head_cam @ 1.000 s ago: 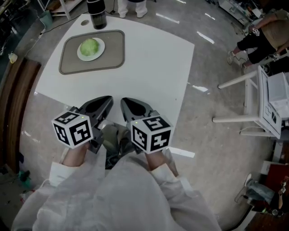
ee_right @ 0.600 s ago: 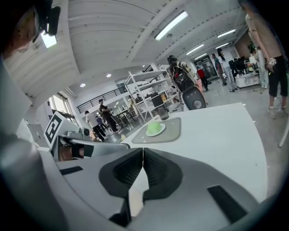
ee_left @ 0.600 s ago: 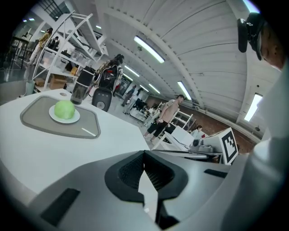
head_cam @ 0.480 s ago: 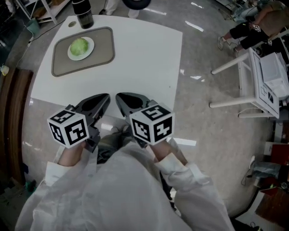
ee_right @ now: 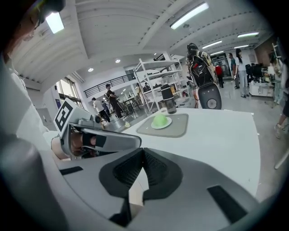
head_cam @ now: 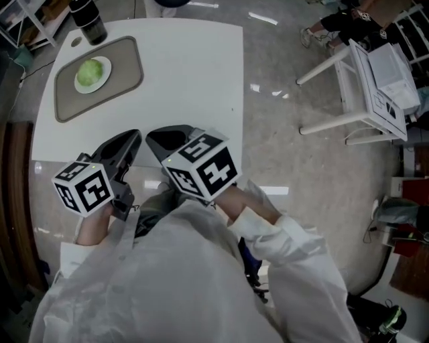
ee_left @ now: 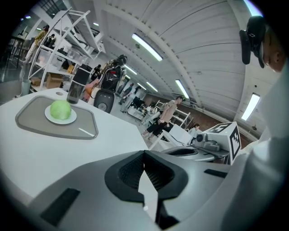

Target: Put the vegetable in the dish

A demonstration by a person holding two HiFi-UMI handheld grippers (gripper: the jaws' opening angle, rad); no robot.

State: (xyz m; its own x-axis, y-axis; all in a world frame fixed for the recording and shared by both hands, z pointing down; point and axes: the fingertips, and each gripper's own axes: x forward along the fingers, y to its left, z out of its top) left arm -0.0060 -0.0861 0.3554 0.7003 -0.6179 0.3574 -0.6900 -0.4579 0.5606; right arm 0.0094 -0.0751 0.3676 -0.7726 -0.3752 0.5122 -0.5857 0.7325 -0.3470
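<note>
While poised at near edge of white table (head_cam: pixel 188 74), left gripper (head_cam: pixel 136 134) and right gripper (head_cam: pixel 150 135) clenched empty, vegetable (head_cam: pixel 89 71) in dish (head_cam: pixel 106 75) on grey mat (head_cam: pixel 124 63) at table's far corner, glossy floor (head_cam: pixel 288 154) around table

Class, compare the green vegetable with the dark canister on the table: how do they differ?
The vegetable is round and pale green; the canister is tall, cylindrical and dark. The vegetable sits in a white dish; the canister stands upright on the bare table. Both are at the table's far corner.
</note>
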